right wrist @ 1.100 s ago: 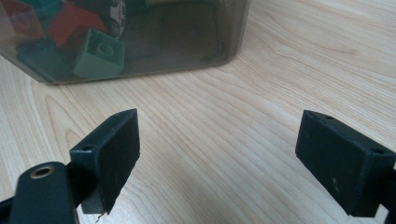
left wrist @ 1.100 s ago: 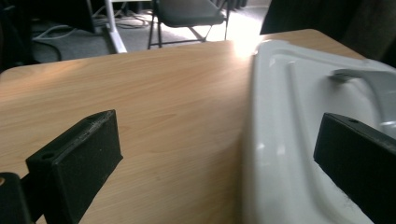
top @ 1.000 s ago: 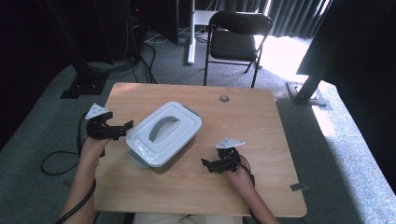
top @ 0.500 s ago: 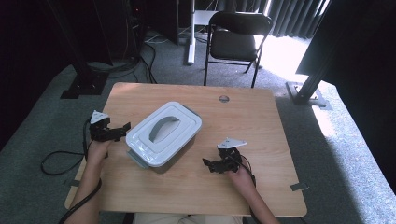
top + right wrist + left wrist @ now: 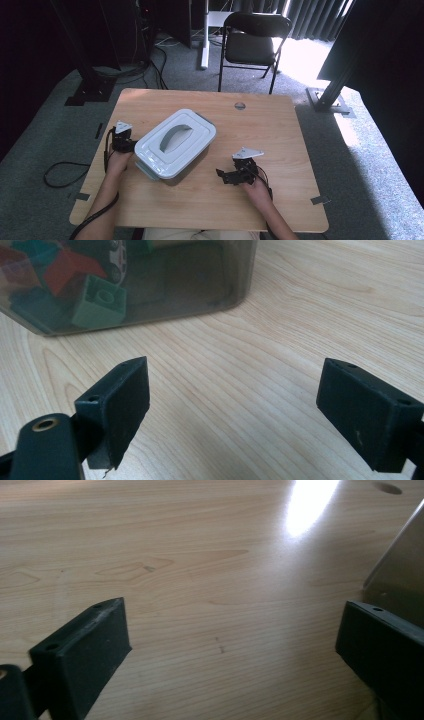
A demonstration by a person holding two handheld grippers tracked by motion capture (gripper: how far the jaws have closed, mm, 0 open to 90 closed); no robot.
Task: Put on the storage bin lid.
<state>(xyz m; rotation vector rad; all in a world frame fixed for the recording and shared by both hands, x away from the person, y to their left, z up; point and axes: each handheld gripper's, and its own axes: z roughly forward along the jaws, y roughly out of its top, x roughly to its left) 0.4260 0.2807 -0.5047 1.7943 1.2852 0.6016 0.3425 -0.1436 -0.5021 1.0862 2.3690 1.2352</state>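
Observation:
A white-lidded storage box (image 5: 175, 142) with a grey handle recess lies at an angle on the wooden table (image 5: 280, 135), left of centre. Through its clear wall (image 5: 150, 285) in the right gripper view I see coloured toy bricks, a green one (image 5: 97, 307) nearest. My left gripper (image 5: 123, 137) sits at the box's left end, open; in its own view the left gripper (image 5: 232, 625) has bare wood between the jaws and the box wall (image 5: 400, 575) beside the right jaw. My right gripper (image 5: 226, 176) rests right of the box, pointing at it; the right gripper (image 5: 235, 385) is open, holding nothing.
A round cable hole (image 5: 240, 106) lies near the table's far edge. Beyond the table stands a black folding chair (image 5: 252, 42). A black cable (image 5: 62, 175) loops on the carpet at the left. Metal stand bases (image 5: 330, 100) flank the table.
My left gripper has turned from pointing at the box to pointing away across the table, shifting slightly toward the box's left end. The right gripper and the box have stayed put.

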